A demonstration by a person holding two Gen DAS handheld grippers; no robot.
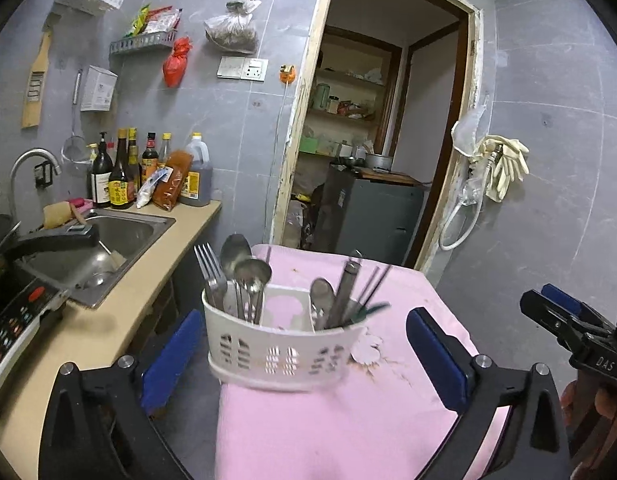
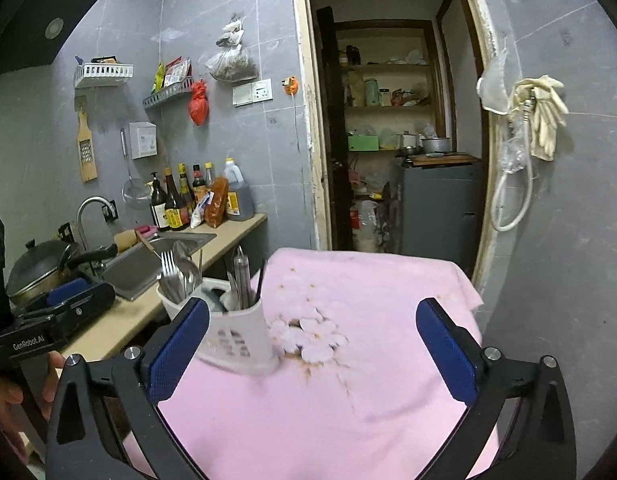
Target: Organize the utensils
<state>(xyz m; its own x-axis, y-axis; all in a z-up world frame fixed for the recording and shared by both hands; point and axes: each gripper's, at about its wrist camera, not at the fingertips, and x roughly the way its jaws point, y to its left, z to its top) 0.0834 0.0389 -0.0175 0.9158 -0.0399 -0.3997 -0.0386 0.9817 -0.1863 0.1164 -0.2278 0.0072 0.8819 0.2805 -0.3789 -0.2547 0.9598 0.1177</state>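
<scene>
- Left gripper (image 1: 304, 356) spread wide, blue pads either side of the white utensil caddy (image 1: 280, 350) without touching it; nothing held.
- Caddy straight ahead between those fingers, standing upright at the near-left edge of the pink cloth (image 1: 348, 420) (its base looks flush with that edge, though motion blur hides the exact line).
- Fork (image 1: 210, 270) and spoons (image 1: 246, 268) upright in the caddy's left compartment; another spoon, a flat metal handle and dark chopsticks (image 1: 374, 284) in the right one; middle compartment bare.
- Right gripper (image 2: 312, 344) likewise wide apart and empty, its left pad just in front of the caddy, the right pad over bare cloth.
- Open room: wide stretch of pink cloth ahead and to the right of the right gripper, far edge of the cloth dropping off before the doorway (image 2: 392, 120).
- Tight side: left of the caddy, a narrow gap, then the beige counter (image 1: 108, 332) edge and steel sink (image 1: 108, 248) beyond.
- White flower print (image 2: 308, 340) on the cloth touching the caddy's right side.
- Readable writing: "GenRobot.AI" on the left gripper's body in the right wrist view; "DAS" on the right gripper's body in the left wrist view.
- Bottle (image 1: 118, 176) labels on the counter too small to read.
</scene>
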